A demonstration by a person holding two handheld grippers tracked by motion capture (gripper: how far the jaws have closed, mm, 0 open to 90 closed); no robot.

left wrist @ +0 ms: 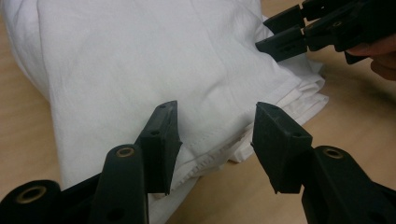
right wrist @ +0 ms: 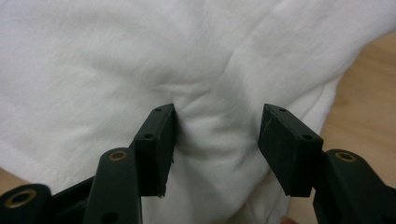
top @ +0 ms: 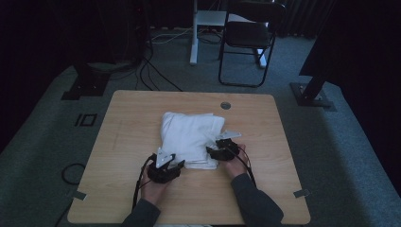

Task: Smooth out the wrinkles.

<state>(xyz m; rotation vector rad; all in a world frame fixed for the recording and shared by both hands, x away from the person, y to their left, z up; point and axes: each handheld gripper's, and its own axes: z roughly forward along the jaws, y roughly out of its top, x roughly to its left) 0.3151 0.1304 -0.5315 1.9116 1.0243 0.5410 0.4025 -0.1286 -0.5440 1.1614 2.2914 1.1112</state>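
Note:
A folded white cloth [top: 189, 135] lies in the middle of the wooden table [top: 132, 118]. My left gripper [top: 176, 164] sits at the cloth's near left corner, jaws open. In the left gripper view the left gripper [left wrist: 215, 135] has the cloth's [left wrist: 163, 60] layered hem just beyond its open jaws. My right gripper [top: 211, 151] rests at the cloth's near right edge, pointing left onto it. In the right gripper view the right gripper [right wrist: 217, 140] stands open over the creased cloth [right wrist: 140, 56], one fingertip [right wrist: 159, 140] touching the fabric. The right gripper [left wrist: 289, 35] also shows in the left gripper view.
A round cable hole [top: 225, 105] sits near the table's far edge. Behind the table stand a black folding chair [top: 248, 38] and a white stand [top: 195, 33], with cables [top: 151, 75] on the carpet. Bare wood surrounds the cloth on every side.

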